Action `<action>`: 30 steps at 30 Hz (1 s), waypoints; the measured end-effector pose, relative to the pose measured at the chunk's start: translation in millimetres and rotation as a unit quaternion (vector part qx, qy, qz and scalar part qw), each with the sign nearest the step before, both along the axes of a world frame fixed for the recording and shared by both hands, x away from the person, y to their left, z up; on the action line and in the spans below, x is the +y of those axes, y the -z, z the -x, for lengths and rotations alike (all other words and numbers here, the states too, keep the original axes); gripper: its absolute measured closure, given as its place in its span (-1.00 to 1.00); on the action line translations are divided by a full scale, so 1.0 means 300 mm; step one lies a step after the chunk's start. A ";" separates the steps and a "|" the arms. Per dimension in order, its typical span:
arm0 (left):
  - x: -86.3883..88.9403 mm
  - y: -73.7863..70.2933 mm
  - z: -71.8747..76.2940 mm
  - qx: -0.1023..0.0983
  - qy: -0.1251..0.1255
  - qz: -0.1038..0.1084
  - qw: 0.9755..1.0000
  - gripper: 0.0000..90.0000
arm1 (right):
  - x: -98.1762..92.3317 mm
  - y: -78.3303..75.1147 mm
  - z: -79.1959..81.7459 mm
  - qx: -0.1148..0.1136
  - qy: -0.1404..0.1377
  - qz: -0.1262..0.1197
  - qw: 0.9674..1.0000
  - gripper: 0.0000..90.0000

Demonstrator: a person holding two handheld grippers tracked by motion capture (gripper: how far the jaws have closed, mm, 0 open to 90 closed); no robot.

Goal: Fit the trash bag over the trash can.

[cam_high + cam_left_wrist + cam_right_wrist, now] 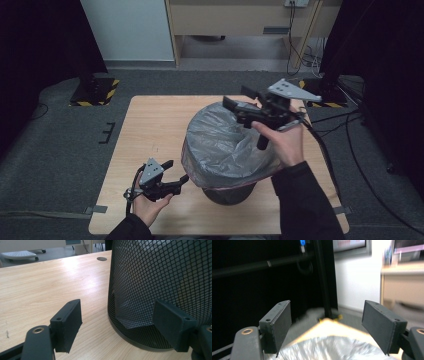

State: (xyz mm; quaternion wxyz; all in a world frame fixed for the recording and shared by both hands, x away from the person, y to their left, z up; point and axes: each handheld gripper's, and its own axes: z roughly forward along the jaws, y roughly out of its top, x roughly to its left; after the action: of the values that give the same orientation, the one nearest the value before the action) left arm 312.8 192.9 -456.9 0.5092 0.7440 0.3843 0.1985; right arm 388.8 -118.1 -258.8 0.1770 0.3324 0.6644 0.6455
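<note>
In the high view, a wooden table (150,130) sits in the middle of the picture on a grey floor. A black mesh bin (230,192) stands on the table, a bit right of the middle, and a shiny grey plastic bag (225,145) lines it and folds over its top edge. The left gripper (177,172) is low in the picture, left of the bin and close to its side, with its jaws apart and nothing between them. The left hand (147,202) holds it from below. The right gripper (237,100) is up above the far edge of the bag, in the upper right part of the picture, with its jaws wide apart and empty. The right hand (282,142) holds it, and a dark sleeve (305,200) runs down to the bottom right. Black cables (350,145) lie on the floor at the right. In the left gripper view, the mesh bin (160,280) takes up the right side and stands in front of the right jaw, very near it. The bare table (50,282) spreads out to the left. The jaws are apart. In the right gripper view, the picture is blurry. The grey bag (329,348) lies low in the middle, under the open jaws, and a dark wall is behind on the left.
</note>
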 end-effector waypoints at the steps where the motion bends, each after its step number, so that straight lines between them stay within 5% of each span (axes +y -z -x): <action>1: 0.000 0.000 0.000 0.000 0.001 -0.001 1.000 -0.49 | 0.027 0.019 -0.011 0.010 0.001 0.020 1.000 -0.48; 4: 0.001 -0.001 0.000 0.001 0.001 0.001 1.000 -0.49 | 0.095 0.091 -0.046 0.048 0.004 0.087 0.995 -0.48; 8: 0.004 -0.002 -0.001 0.000 0.001 0.002 1.000 -0.49 | 0.150 0.196 -0.082 0.103 0.008 0.167 0.981 -0.56; 12: 0.005 -0.002 -0.002 0.001 0.001 0.001 1.000 -0.49 | 0.165 0.247 -0.094 0.117 0.010 0.213 0.970 -0.69; 15: 0.001 -0.002 0.000 0.002 0.005 0.001 1.000 -0.49 | 0.173 0.260 -0.098 0.130 0.005 0.225 0.966 -0.75; 19: -0.005 -0.002 0.002 0.002 0.010 -0.001 1.000 -0.49 | 0.189 0.295 -0.104 0.167 -0.001 0.266 0.949 -0.79; 23: -0.011 -0.001 0.002 0.003 0.014 -0.001 1.000 -0.49 | 0.197 0.313 -0.107 0.188 0.007 0.289 0.939 -0.81; 27: -0.013 -0.002 0.004 0.003 0.015 0.000 1.000 -0.49 | 0.198 0.338 -0.108 0.204 0.013 0.326 0.923 -0.82; 30: -0.014 -0.002 0.005 0.003 0.017 0.000 1.000 -0.50 | 0.195 0.330 -0.110 0.205 0.012 0.323 0.924 -0.73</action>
State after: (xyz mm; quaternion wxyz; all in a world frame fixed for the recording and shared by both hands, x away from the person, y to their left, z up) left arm 311.3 188.7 -456.3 0.5115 0.7512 0.3728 0.1874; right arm 421.8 -59.6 -357.7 0.1420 0.3901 0.8547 0.3116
